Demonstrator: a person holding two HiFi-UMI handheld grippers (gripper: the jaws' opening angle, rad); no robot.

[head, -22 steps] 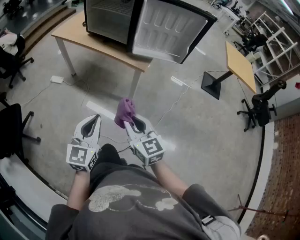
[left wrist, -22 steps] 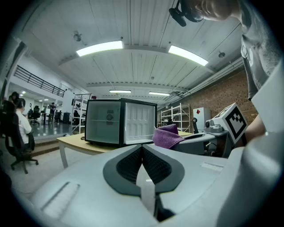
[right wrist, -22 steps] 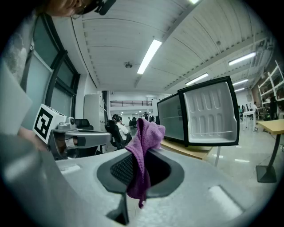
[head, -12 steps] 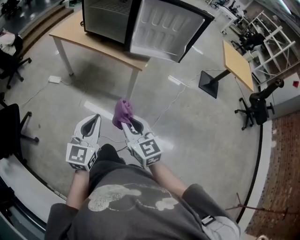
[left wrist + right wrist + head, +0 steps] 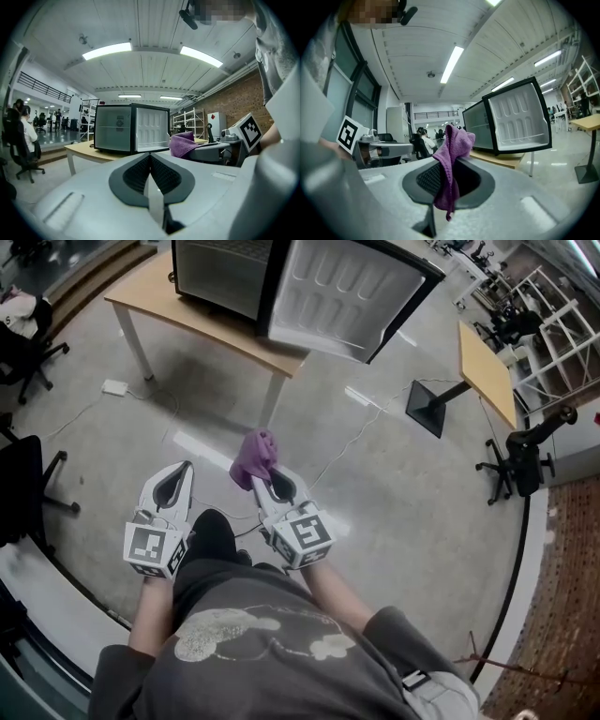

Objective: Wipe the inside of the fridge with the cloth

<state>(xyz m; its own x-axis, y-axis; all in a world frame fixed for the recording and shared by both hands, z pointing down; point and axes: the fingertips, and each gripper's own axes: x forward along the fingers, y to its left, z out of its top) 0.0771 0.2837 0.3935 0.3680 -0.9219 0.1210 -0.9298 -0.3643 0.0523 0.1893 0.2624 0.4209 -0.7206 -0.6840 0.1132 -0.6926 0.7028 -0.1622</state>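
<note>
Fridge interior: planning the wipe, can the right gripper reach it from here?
Probably not yet: the right gripper, shut on the cloth, is well short of the fridge. Its door stands open, so the way looks free.

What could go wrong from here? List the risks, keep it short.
1. The right gripper pinches only a fold of the purple cloth. It could slip out when pressed against the inside of the fridge.
2. Cables trail in front of the table, a trip hazard on the walk up.
3. The open fridge door juts past the table edge, so a gripper might bump it.
</note>
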